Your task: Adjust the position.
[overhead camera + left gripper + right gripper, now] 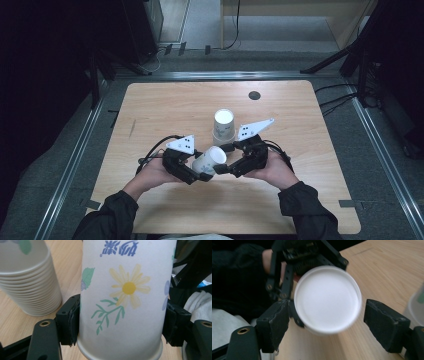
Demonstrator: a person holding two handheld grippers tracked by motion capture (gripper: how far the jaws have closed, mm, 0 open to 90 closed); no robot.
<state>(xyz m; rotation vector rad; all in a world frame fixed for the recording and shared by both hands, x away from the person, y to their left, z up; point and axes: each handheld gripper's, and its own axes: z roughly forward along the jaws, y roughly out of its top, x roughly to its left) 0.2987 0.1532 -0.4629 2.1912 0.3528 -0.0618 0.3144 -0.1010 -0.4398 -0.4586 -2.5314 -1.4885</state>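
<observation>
A white paper cup (210, 159) printed with a yellow flower (128, 287) lies on its side above the table's near middle. My left gripper (201, 173) is shut on it, both pads (71, 322) pressed on its wall near the rim. In the right gripper view the cup's round white base (328, 300) faces me between the jaws of my right gripper (324, 323), which is open, the right pad (384, 325) standing clear of the cup. The right gripper (225, 160) sits at the cup's right end. A stack of matching cups (223, 125) stands upright just behind, base up.
The wooden table (165, 105) has a small black round hole (254, 95) at its far middle. The cup stack (27, 282) stands close to the held cup. Dark sleeves (310, 212) come in over the near edge. Metal rails and stands surround the table.
</observation>
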